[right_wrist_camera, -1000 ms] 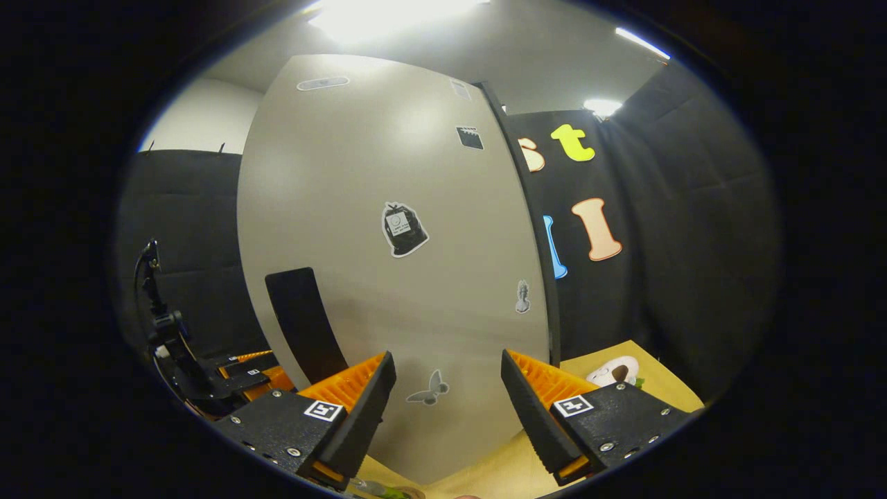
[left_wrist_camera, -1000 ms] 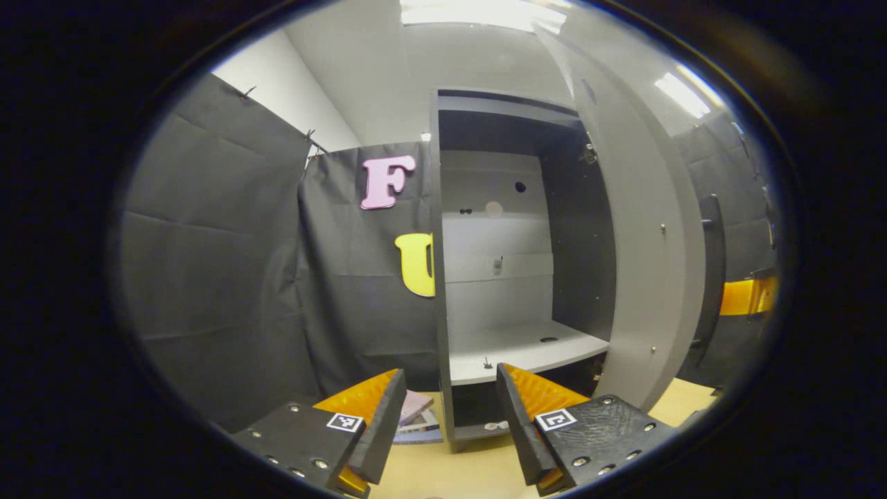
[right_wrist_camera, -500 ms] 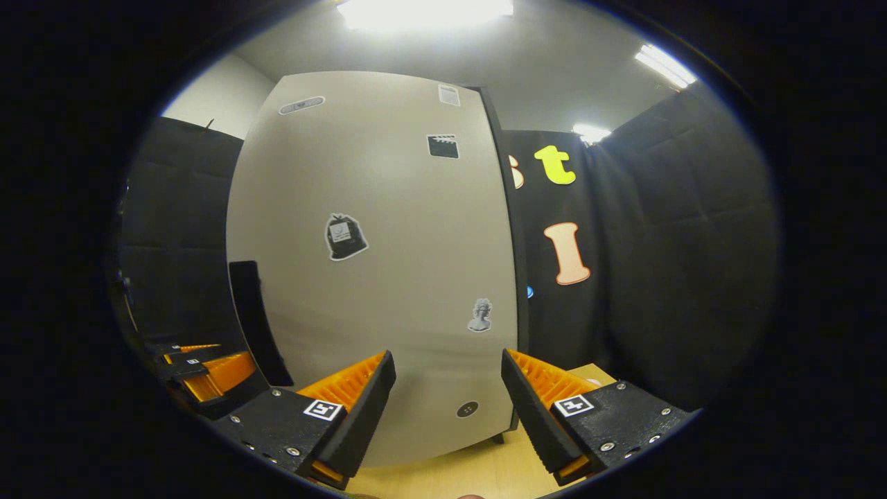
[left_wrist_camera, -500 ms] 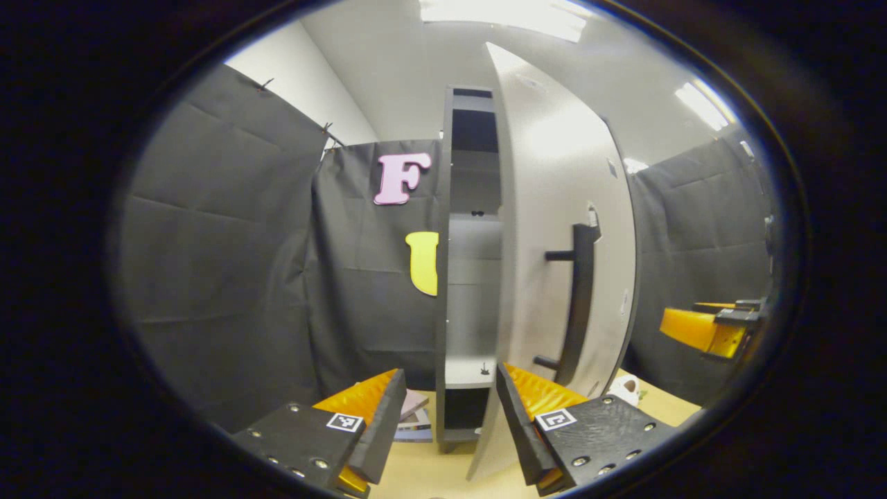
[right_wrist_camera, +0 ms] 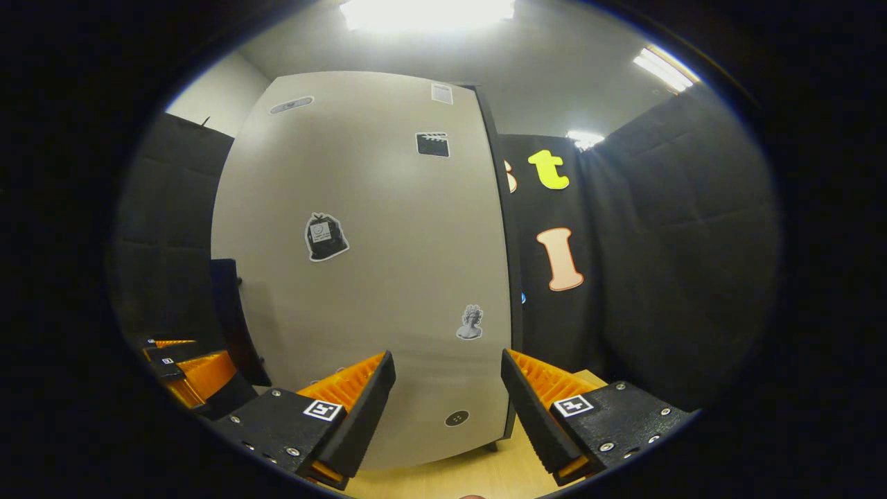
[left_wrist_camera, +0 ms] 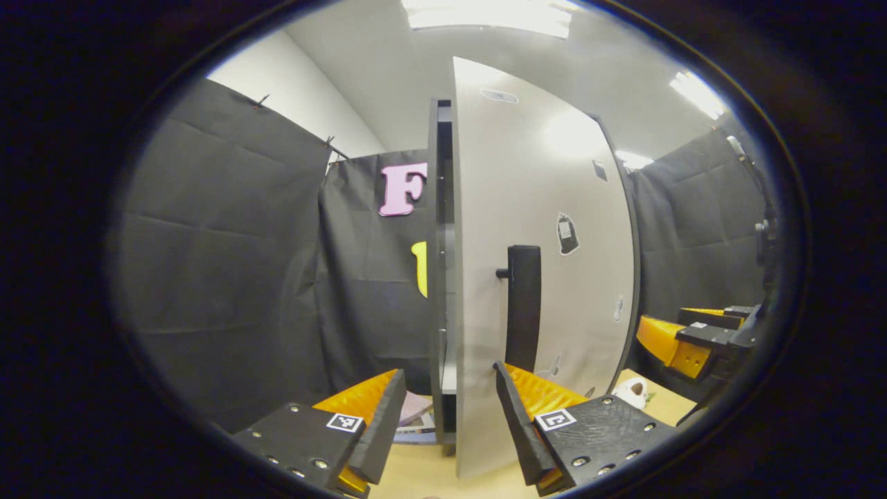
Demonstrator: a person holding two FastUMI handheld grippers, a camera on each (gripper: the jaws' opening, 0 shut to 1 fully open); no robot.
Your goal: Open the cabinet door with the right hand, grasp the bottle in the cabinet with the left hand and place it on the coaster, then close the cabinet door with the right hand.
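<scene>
Now | cabinet door (left_wrist_camera: 547, 229) ajar | handle (left_wrist_camera: 522, 305) | sticker (right_wrist_camera: 470, 323)

left claw (left_wrist_camera: 443, 416) spread empty, right claw (right_wrist_camera: 447, 405) likewise

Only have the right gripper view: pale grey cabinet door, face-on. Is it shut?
Observer: No. In the left gripper view the pale grey cabinet door stands ajar, with a narrow gap between its free edge and the dark cabinet frame.
Operator: Where's the right gripper relative to the handle?
Observer: The right gripper is open and holds nothing. It sits apart from the black bar handle, over toward the door's hinge side.
</scene>
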